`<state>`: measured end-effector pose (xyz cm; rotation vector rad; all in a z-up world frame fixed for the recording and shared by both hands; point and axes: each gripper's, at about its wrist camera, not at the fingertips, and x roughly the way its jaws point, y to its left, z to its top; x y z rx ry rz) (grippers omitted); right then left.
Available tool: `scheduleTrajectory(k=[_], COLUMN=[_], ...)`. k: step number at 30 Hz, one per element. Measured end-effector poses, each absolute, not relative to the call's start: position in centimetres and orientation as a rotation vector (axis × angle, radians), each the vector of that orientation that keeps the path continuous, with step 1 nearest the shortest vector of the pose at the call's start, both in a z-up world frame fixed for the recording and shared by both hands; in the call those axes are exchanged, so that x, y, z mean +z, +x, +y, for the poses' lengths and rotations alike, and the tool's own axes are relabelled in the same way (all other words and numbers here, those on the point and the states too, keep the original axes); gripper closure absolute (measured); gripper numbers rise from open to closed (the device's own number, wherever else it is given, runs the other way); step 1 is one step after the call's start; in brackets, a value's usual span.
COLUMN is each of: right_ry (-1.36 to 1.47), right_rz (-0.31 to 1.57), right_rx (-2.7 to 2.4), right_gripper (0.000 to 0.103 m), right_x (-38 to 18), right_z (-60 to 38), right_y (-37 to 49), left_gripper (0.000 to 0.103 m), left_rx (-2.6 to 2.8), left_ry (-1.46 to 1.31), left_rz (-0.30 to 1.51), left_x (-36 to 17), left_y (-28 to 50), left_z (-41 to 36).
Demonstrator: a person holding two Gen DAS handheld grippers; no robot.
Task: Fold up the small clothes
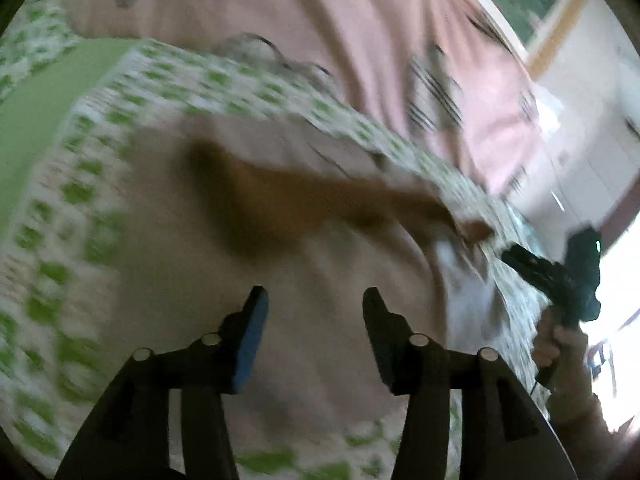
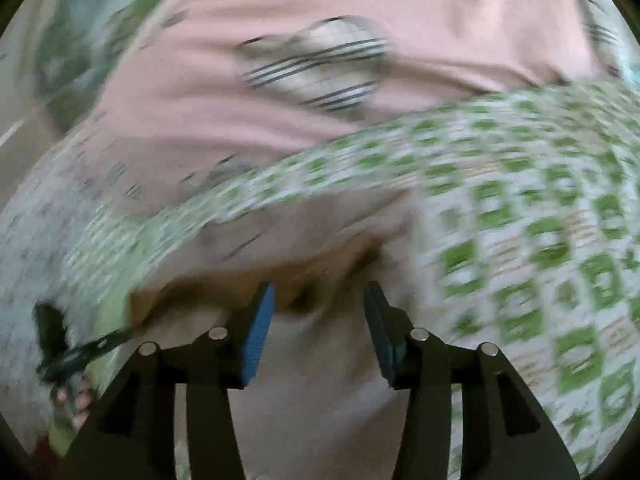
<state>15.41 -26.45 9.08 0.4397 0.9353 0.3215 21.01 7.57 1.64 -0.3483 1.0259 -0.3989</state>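
A small beige garment [image 1: 192, 264] with a brown part [image 1: 280, 200] lies on a green-and-white checked bedspread [image 1: 72, 200]. My left gripper [image 1: 316, 296] hangs over the beige cloth, open, with nothing between its blue pads. In the right wrist view my right gripper [image 2: 318, 292] is open too, just above the same beige garment [image 2: 320, 368], its tips near the brown part [image 2: 320, 276]. No cloth is pinched in either one. Both views are smeared by motion.
A pink blanket [image 1: 320, 40] with grey striped patches [image 2: 320, 64] lies behind the checked bedspread [image 2: 520, 208]. A hand [image 1: 560, 344] holds the right gripper's black body [image 1: 560, 276] at the bed's right edge. Pale cabinets [image 1: 592, 128] stand beyond.
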Motion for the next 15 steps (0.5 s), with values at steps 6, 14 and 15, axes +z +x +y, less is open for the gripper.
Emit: scheduleTrajectory(k=[6, 14, 15], right_ry=[0.232, 0.217, 0.253], right_rz=[1.129, 1.125, 1.106], right_rx=[0.552, 0.293, 0.240], right_gripper=[0.055, 0.055, 0.055], right_x=[4.9, 3.0, 3.1], right_z=[-18.5, -23.6, -25.3], right_y=[17.4, 24.0, 24.8], left_gripper=[0.053, 0.062, 0.062], left_rx=[-0.483, -0.334, -0.276], left_ry=[-0.195, -0.211, -0.221], left_rz=[1.094, 1.074, 1.067], left_x=[-0.2, -0.9, -1.0], left_y=[22.6, 30.6, 31.8], left_z=[1.3, 5.9, 7.3])
